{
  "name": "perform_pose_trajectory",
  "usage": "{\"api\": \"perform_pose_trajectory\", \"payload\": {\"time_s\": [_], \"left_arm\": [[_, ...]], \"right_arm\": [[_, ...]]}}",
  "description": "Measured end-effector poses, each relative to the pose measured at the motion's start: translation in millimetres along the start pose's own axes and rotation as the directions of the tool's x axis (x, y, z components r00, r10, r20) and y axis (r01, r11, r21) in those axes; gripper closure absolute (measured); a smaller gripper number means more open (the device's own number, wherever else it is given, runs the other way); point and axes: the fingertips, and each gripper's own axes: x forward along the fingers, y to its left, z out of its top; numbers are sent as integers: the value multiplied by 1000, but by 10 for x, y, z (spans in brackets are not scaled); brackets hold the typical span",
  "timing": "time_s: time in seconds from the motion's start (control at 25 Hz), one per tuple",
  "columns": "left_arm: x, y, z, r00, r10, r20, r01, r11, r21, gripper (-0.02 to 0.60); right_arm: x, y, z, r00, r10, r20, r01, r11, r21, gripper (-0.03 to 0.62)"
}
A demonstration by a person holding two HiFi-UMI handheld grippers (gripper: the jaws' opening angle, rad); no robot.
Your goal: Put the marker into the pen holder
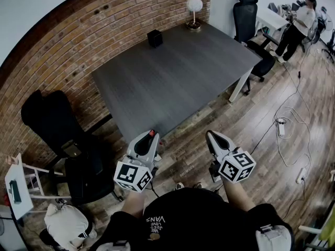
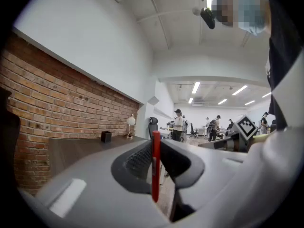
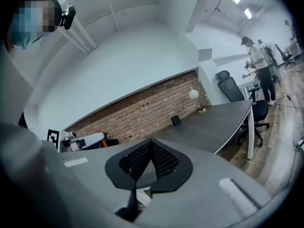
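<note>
Far side of desk [image 1: 172, 82]: pen holder [image 1: 154, 37], near lamp [image 1: 194, 7].
My left hand-held gripper [image 1: 149, 137]: clamped on red marker [image 2: 156, 165], upright, well apart from pen holder.
My right hand-held gripper [image 1: 211, 136]: jaws together, nothing btwn.

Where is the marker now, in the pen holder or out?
Out. The left tool is shut on the red marker; the pen holder stands far off on the table.

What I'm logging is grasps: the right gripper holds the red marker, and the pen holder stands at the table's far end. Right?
No: the left gripper holds the red marker, as the left gripper view shows; the right gripper is shut on nothing. The pen holder does stand at the far end of the table.
</note>
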Motion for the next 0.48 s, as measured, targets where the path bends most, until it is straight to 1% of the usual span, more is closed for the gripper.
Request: {"api": "perform_pose_trajectory", "payload": {"time_s": [0.24,0.36,0.48], "left_arm": [[80,46,-104,999,-30,-12,30,1000,-5,479],[150,67,-163,999,-39,-18,39,999,-11,479],[269,104,-217,999,-32,-26,31,999,-22,479]], "right_arm": [[36,-13,52,999,3,39,-3,1000,-13,592],[60,-102,56,999,-11,40,11,1000,-16,592],[129,-237,74,999,-18,33,19,1000,-18,592]]}}
